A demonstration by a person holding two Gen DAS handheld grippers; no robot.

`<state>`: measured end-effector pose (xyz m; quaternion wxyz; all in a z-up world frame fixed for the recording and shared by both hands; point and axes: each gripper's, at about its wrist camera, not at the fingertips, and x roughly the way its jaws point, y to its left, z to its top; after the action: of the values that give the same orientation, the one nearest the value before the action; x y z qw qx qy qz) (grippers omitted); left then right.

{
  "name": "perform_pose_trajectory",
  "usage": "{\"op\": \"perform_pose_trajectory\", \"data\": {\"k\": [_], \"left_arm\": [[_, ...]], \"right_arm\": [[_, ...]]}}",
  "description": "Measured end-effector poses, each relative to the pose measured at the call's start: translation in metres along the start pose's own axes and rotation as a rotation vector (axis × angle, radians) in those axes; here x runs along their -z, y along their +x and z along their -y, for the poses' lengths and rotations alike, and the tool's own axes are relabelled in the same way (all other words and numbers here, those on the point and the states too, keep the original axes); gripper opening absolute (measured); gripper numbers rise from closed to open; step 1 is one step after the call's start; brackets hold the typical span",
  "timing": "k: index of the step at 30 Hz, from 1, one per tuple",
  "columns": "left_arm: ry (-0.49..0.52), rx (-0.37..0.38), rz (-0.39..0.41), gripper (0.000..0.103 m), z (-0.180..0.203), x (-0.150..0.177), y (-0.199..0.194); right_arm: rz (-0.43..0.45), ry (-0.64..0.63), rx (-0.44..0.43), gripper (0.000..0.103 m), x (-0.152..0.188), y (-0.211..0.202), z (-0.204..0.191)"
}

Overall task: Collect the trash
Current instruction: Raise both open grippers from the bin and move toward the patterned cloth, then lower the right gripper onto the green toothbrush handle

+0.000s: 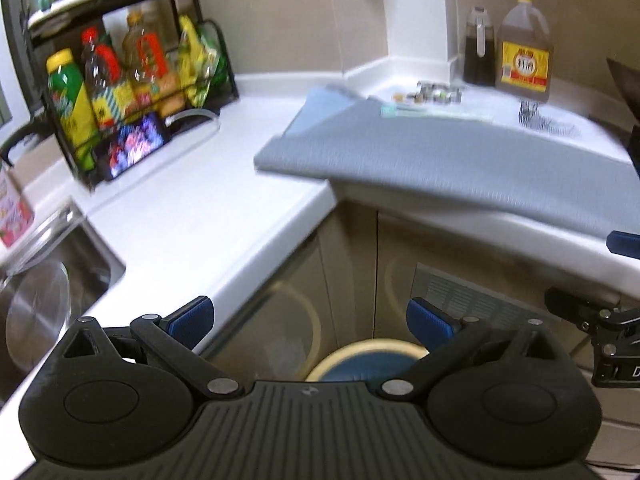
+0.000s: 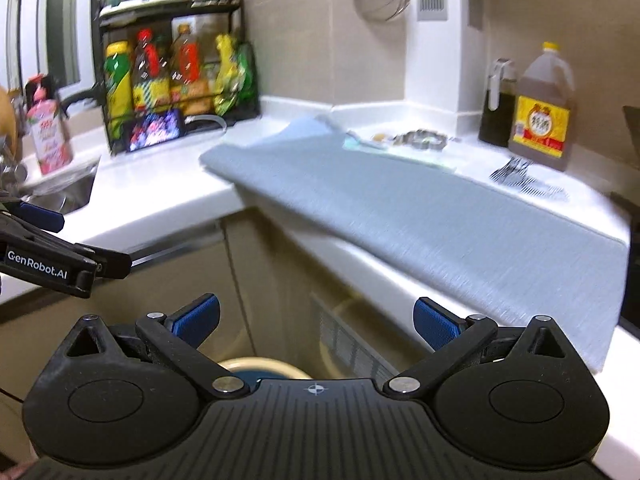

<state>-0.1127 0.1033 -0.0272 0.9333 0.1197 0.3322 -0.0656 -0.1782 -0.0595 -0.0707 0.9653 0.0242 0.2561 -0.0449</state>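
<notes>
Left wrist view: both claws (image 1: 310, 322) (image 2: 316, 320) wide open, empty; bin (image 1: 366, 354) below half hidden, litter (image 1: 436, 94) blurred.

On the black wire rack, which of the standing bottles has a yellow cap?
The green-and-yellow labelled bottle at the left end of the black wire rack. Its cap is yellow; the clear bottle beside it has a red cap.

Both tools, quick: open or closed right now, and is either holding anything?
Left tool: open, fingers wide apart, holding nothing.
Right tool: open, fingers wide apart, holding nothing.
</notes>
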Motion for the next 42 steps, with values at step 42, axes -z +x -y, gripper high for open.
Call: {"op": "perform_pose_trajectory", "data": {"k": [42], "left_arm": [[-0.010,-0.024,-0.048,0.103,-0.010,-0.079,0.061]], "right_arm": [[-0.144,-0.154,0.109,0.103,-0.170,0.270,0.100]]}}
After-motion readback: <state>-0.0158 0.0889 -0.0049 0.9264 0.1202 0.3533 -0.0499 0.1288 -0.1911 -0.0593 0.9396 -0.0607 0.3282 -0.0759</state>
